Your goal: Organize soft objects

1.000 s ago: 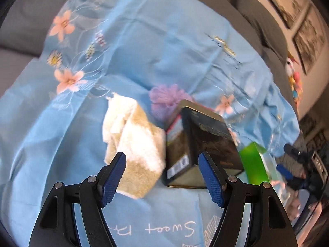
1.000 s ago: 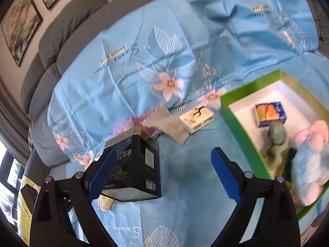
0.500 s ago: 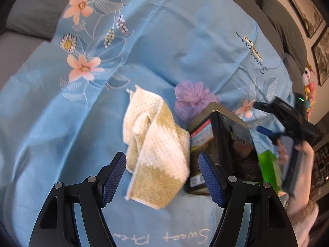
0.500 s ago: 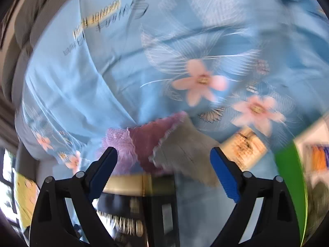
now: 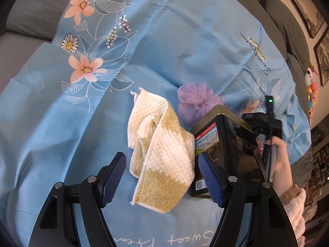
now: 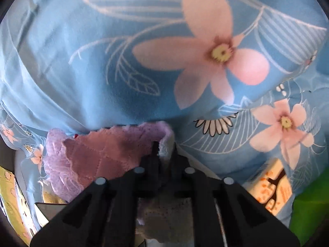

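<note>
- The left gripper (image 5: 161,177) hangs just above a crumpled cream-and-tan towel (image 5: 162,154), its blue fingers (image 5: 114,175) spread apart on either side of the towel's near end, pressing on nothing
- The towel lies on a light blue flowered sheet (image 5: 185,41) that covers a grey sofa (image 5: 37,10)
- Beside the towel on its right stands a dark tin box (image 5: 230,150), tilted in this view, its side touching the towel's edge
- Behind the box and the towel sits a purple mesh puff (image 5: 195,100), resting on the sheet
- Past the box, in the left wrist view, a person's hand (image 5: 281,160) in a fluffy pale sleeve (image 5: 296,207) grips the handle of the other tool
- The right gripper (image 6: 164,150) has just snapped its jaws together; its black fingers meet on the upturned edge of a pink-purple quilted cloth (image 6: 98,156), pinching the fuzzy hem between them
- That cloth lies on the sheet at the foot of the sofa back, spreading left from the pinch, with the purple puff (image 6: 53,158) along its left rim
- To the right, a cream box with orange print (image 6: 271,187) lies on the sheet, next to a green rim (image 6: 308,212) at the corner of the right wrist view
</note>
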{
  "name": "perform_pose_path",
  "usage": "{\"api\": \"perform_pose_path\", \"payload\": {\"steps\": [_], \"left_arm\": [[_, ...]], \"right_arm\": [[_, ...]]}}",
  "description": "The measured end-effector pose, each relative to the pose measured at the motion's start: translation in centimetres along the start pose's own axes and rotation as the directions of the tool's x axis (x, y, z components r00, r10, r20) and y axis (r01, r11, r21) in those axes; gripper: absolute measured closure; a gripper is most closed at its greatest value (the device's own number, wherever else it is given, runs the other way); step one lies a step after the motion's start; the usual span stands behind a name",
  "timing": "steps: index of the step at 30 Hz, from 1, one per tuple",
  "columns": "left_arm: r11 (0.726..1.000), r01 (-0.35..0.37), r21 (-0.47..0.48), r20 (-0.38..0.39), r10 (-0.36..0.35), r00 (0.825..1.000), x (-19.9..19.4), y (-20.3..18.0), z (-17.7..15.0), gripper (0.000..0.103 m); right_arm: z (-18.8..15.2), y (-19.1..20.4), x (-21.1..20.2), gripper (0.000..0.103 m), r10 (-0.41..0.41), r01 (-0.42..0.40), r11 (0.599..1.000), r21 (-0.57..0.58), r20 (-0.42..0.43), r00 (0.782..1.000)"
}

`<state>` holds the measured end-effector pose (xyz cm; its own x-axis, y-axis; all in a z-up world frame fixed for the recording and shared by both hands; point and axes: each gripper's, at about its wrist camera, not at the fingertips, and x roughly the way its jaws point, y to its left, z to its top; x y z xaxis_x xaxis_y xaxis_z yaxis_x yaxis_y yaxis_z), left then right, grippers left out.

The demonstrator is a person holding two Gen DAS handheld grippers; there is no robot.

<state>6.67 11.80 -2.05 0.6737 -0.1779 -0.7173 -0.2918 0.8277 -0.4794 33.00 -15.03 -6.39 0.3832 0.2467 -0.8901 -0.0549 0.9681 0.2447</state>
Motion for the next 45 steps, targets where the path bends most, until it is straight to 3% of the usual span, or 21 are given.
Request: {"api": "perform_pose_path", "payload": {"steps": [7,13,17,20,29,33,36,40,45], "left_arm": [[1.0,-0.003,-0.005,0.013,0.003,1.0,-0.3,0.0,-0.2,0.03],[1.0,-0.007,-0.011,0.021,0.008,1.0,-0.5,-0.3,-0.8,0.03],[1.0,-0.01,0.025,0.013,0.01,1.0,-1.1,-1.4,-1.6,0.03],[0.999,-0.008,0.053,0.014,0.007,1.0,-2.5,-2.3,-2.7,0.03],[0.997,0.02,0.074,-0.031,-0.017,0.999,-6.3,-2.0,-5.8,0.03],[0.997,-0.025,0.079,-0.068,0.031,0.997,-6.4,-1.4,-6.7,0.03],[0.998,-0.014,0.054,-0.08,0.018,0.997,-6.6,-0.6,-7.2,0.03],[0.999,-0.013,0.039,-0.12,0.018,0.993,-6.2,0.1,-7.9,0.03],[0.997,0.017,0.073,-0.208,-0.001,0.978,-4.5,-0.5,-9.6,0.03]], "right_arm": [[-1.0,0.1,-9.9,0.097,0.132,-0.131,0.991,-0.016,0.176,0.976],[-3.7,2.2,-22.3,0.097,0.206,-0.169,0.977,-0.133,0.348,0.915],[-7.7,3.7,-27.2,0.097,0.249,-0.186,0.963,-0.195,0.38,0.891],[-11.4,4.5,-28.5,0.097,0.271,-0.19,0.952,-0.24,0.369,0.889],[-22.0,6.1,-25.2,0.095,0.341,-0.286,0.919,-0.272,0.18,0.923],[-24.6,7.4,-19.9,0.094,0.366,-0.346,0.907,-0.241,0.042,0.93],[-25.6,8.2,-16.0,0.094,0.372,-0.374,0.906,-0.199,-0.05,0.927],[-27.1,8.7,-11.1,0.094,0.303,-0.327,0.931,-0.161,-0.158,0.94],[-27.3,7.1,-8.9,0.087,0.201,-0.22,0.971,-0.096,-0.176,0.964]]}}
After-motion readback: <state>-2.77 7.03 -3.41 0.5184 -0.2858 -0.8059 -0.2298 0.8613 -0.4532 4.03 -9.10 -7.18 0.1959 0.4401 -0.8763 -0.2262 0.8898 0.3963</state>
